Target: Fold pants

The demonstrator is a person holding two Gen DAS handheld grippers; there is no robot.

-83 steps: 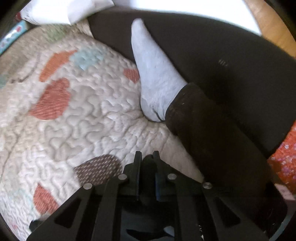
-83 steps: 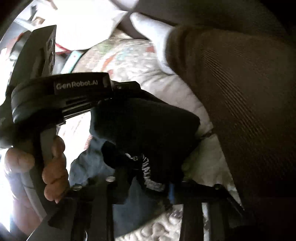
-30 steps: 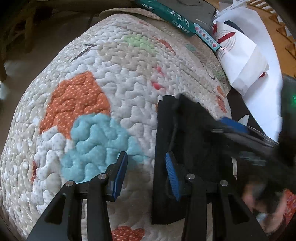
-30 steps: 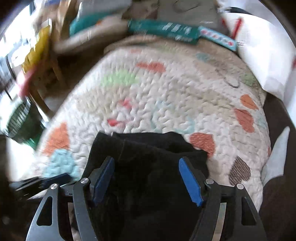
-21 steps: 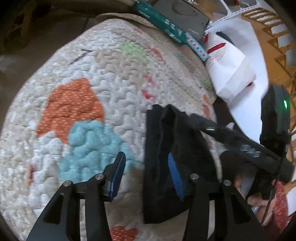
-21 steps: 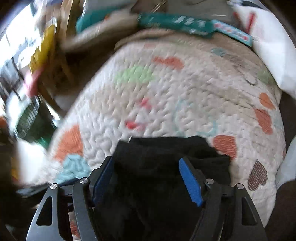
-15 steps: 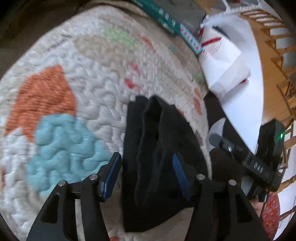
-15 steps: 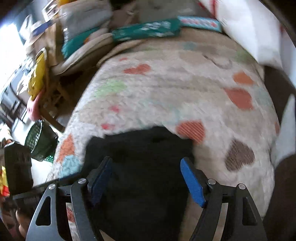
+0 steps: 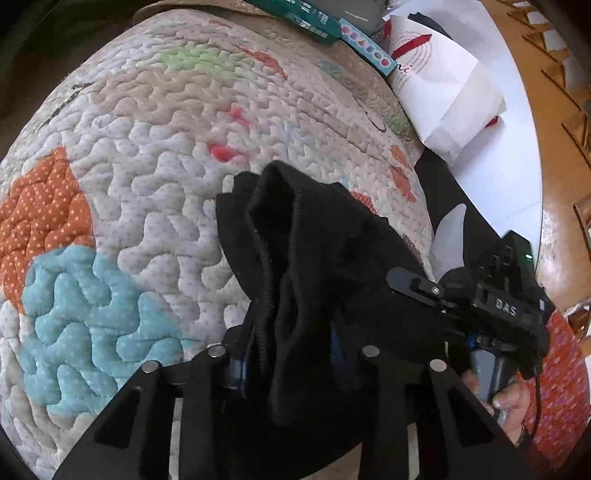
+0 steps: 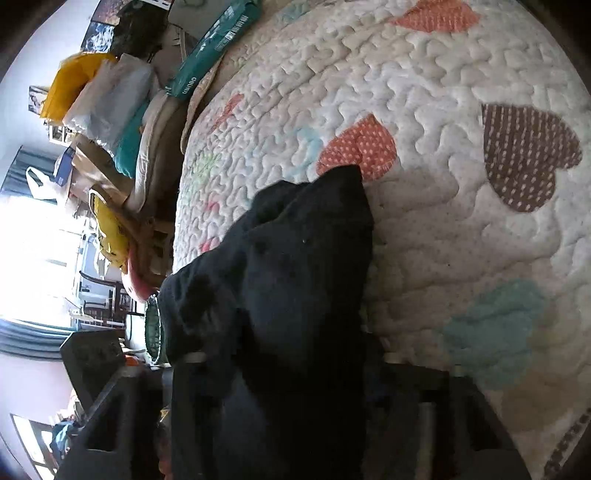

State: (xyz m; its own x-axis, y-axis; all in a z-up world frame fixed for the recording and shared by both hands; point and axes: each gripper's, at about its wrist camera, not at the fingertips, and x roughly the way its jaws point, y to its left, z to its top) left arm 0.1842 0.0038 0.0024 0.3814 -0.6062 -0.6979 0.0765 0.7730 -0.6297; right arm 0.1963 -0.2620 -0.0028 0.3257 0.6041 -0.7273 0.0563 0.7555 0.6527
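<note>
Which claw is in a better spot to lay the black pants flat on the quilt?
Left, probably. The left claw pinches the bunched pants at their ribbed edge, above the quilt. The right claw is buried in cloth, its grip unclear.

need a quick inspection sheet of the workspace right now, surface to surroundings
surface: quilted bedspread with heart patches, bare around the garment.
job's things: black pants bunched in a folded bundle, raised off the quilt at the near end.
clutter: white paper bag and teal box at the far edge; a grey sock beside the pants.
grippers: left hand-held gripper shut on the pants; right hand-held gripper buried in cloth, apparently shut on it too.
cables: a thin black cord hangs from the right unit.
surroundings: stacked bags and a bright window beside the bed.
</note>
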